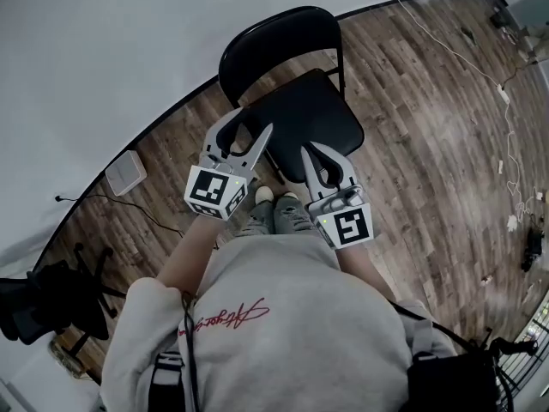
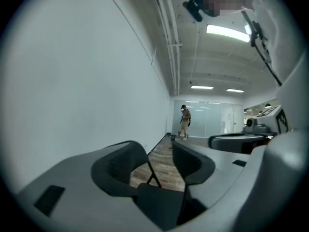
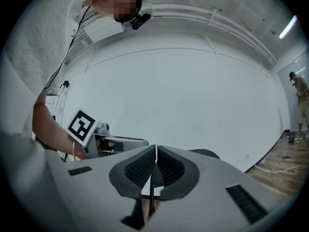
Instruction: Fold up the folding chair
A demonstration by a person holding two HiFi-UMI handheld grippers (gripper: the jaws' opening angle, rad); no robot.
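Folding chair (image 1: pixel 296 101) standing unfolded on the wood floor (image 1: pixel 429 101), both grippers held at its front edge.
The black chair has the white wall (image 1: pixel 103 58) just behind its backrest and the person's shoes (image 1: pixel 276 201) just in front of its seat. The left gripper (image 1: pixel 249 127) (image 2: pixel 158 151) is over the seat's left front corner with its jaws partly apart; the pads press on nothing, and only floor and a thin dark bar of the chair show through the gap, so whether it touches the chair cannot be told. The right gripper (image 1: pixel 310 151) (image 3: pixel 156 151) is over the seat's right front edge, its ribbed pads clenched together with nothing held between them.
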